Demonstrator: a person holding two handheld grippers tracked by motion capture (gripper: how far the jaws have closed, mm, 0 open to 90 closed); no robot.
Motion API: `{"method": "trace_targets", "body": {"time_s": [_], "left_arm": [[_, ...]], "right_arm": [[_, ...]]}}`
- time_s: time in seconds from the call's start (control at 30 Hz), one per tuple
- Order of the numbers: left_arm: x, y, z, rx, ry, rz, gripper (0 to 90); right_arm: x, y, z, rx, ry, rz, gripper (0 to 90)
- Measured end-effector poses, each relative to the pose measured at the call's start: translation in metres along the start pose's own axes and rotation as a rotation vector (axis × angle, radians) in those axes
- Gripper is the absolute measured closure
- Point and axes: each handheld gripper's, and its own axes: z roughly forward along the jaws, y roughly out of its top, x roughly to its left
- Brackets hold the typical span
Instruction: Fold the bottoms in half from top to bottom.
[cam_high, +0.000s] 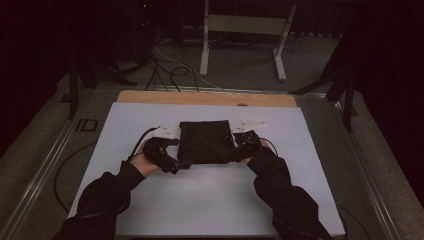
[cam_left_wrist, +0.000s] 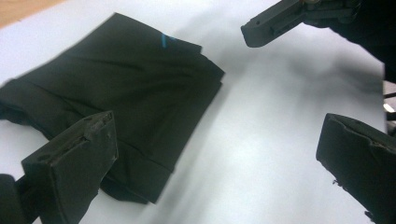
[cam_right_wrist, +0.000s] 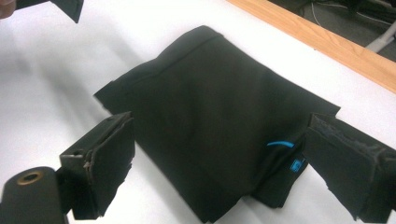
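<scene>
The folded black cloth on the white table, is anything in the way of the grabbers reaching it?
Nothing visible is. The folded black cloth lies between the open left gripper and open right gripper, right beside each.

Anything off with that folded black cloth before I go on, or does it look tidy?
Mostly tidy. The folded black cloth lies flat on the white table cover, between the open left claw and right claw. One oddity: at its corner with the blue tag, under-layers stick out past the top fold.

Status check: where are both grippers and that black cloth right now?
Left gripper and right gripper open, flanking folded black cloth. Cloth flat on white table, ungripped. Nothing in the way.
</scene>
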Motion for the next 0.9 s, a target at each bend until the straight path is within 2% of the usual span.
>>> {"method": "trace_targets", "body": {"time_s": [0.17, 0.33, 0.43, 0.67, 0.83, 0.9], "left_arm": [[-0.008, -0.011, -0.001, 0.016, -0.003, 0.021, 0.0], [-0.012, -0.021, -0.004, 0.013, 0.002, 0.024, 0.0], [-0.014, -0.028, -0.006, 0.018, 0.004, 0.030, 0.0], [-0.021, -0.045, -0.010, 0.026, -0.012, 0.020, 0.0], [-0.026, -0.055, -0.011, 0.017, -0.046, 0.007, 0.0], [-0.026, -0.059, -0.011, 0.017, -0.042, 0.002, 0.0]], "right_arm": [[0.009, -0.009, -0.007, -0.001, 0.022, -0.013, 9.6], [0.015, -0.020, -0.012, 0.003, 0.033, -0.018, 9.6], [0.015, -0.026, -0.015, -0.002, 0.066, -0.021, 9.8], [0.021, -0.039, -0.022, -0.004, 0.083, -0.034, 9.8], [0.025, -0.049, -0.025, 0.004, 0.100, -0.038, 9.8], [0.027, -0.052, -0.026, 0.001, 0.104, -0.042, 9.8]]}}
